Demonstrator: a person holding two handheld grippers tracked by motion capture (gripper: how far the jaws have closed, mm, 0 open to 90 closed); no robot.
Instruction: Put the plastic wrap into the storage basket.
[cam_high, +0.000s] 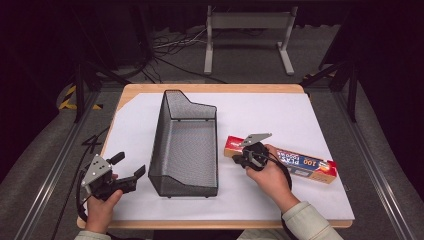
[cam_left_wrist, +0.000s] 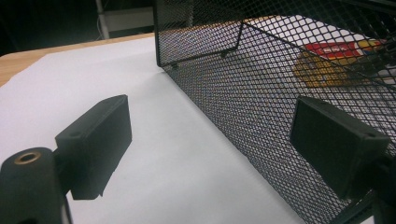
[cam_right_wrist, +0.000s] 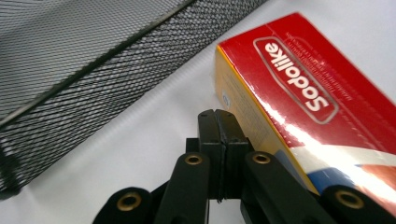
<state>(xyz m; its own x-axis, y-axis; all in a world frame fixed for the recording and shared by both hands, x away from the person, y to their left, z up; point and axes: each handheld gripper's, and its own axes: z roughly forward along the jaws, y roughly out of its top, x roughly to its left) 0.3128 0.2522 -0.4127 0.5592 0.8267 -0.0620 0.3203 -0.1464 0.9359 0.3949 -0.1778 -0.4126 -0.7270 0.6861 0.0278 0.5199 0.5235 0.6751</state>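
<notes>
Nothing's started: mesh basket (cam_high: 185, 145) empty mid-desk, box (cam_high: 300, 162) beside it; left hand-held gripper (cam_high: 127, 172) wide, right hand-held gripper (cam_right_wrist: 218, 122) closed on nothing.

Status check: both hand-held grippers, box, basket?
Left hand-held gripper open, empty, beside mesh basket. Right hand-held gripper shut, empty, alongside red box. Box flat on table, outside basket. Nothing between them.

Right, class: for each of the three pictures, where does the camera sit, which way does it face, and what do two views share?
High view: above the table's near edge, facing forward and down; forearms, left gripper, right gripper.
Left gripper view: behind its parted jaws, facing the black wire-mesh basket.
Right gripper view: behind its closed jaws, beside the long red cardboard box.
Shared: basket and box.
</notes>
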